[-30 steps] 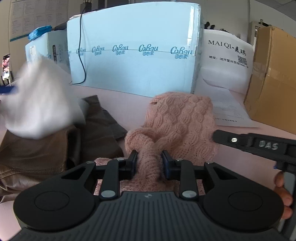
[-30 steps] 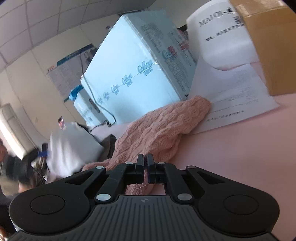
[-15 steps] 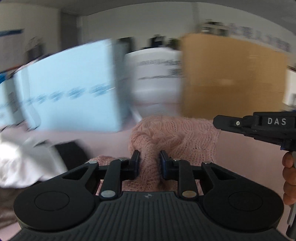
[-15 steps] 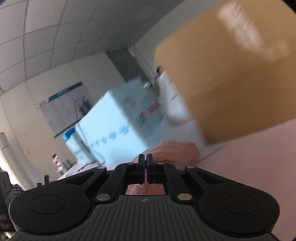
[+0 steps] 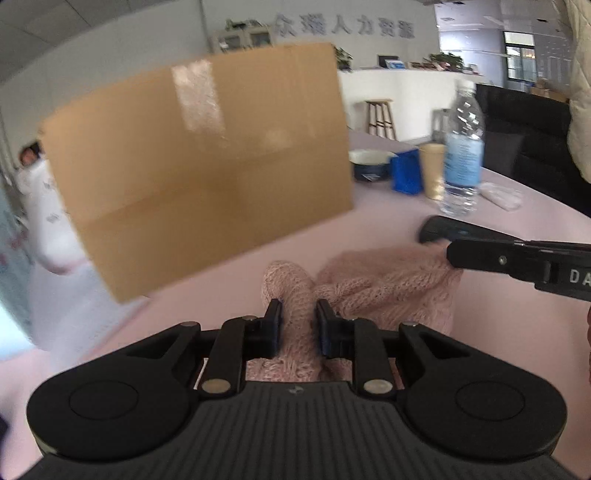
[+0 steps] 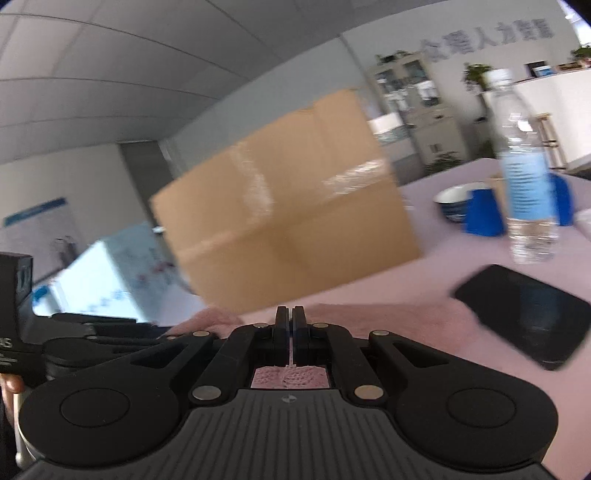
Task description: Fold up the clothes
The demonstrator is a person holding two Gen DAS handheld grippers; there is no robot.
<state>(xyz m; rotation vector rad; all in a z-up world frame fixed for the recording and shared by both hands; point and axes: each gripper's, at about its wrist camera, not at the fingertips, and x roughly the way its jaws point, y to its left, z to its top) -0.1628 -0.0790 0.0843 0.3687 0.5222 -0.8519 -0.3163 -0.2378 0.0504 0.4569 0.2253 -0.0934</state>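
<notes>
From left to right: the left gripper is clenched on a thick bunched roll of the pink knit sweater, its fingers pressing the wool from both sides, and the roll runs straight ahead out of the jaws. The rest of the sweater spreads rightward over the pink table toward the right gripper, whose jaws are pinched fully together on a thin edge of the same sweater; a strip of pink knit shows just behind them. So the garment's long axis lies across, from one tool to the other, with each hand holding one end, and neither is clearly the nearer; the coming move likely turns on keeping that span taut and level. Beyond it stands a cardboard box, unmarked on the faces shown. A black phone lies just beside the sweater's right end, a snag risk in my view. The water bottle has a blue label too blurred to read. Large grey Chinese characters on the far wall are soft; the right tool's arm bears the letters "DA" at the frame edge.
</notes>
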